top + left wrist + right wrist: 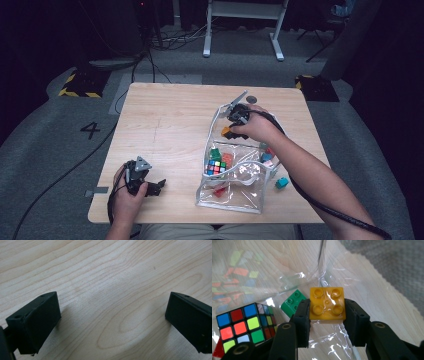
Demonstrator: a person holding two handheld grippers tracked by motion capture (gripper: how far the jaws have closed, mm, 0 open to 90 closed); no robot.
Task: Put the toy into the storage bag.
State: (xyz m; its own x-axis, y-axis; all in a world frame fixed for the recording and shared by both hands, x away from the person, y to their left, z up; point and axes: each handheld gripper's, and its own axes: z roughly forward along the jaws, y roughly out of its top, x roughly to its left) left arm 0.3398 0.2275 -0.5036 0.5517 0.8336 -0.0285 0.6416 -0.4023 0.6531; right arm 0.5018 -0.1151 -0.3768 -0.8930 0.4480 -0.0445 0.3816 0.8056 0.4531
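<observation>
My right gripper (pixel 327 315) pinches the yellow brick (pixel 327 303) inside the clear pouch (pixel 250 200), green brick (pixel 292 303) at its 9 o'clock; next: spread jaws, drop it; left gripper (pixel 112 322) spread, idle

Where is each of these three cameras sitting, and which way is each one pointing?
High view: above the person's side, looking forward and down at the table; forearms, left gripper and right gripper show.
Left gripper view: on that gripper, facing bare wood between wide-open jaws.
Right gripper view: on that gripper, facing the clear bag; jaws clamp a yellow brick.
Shared: the puzzle cube and green brick.
</observation>
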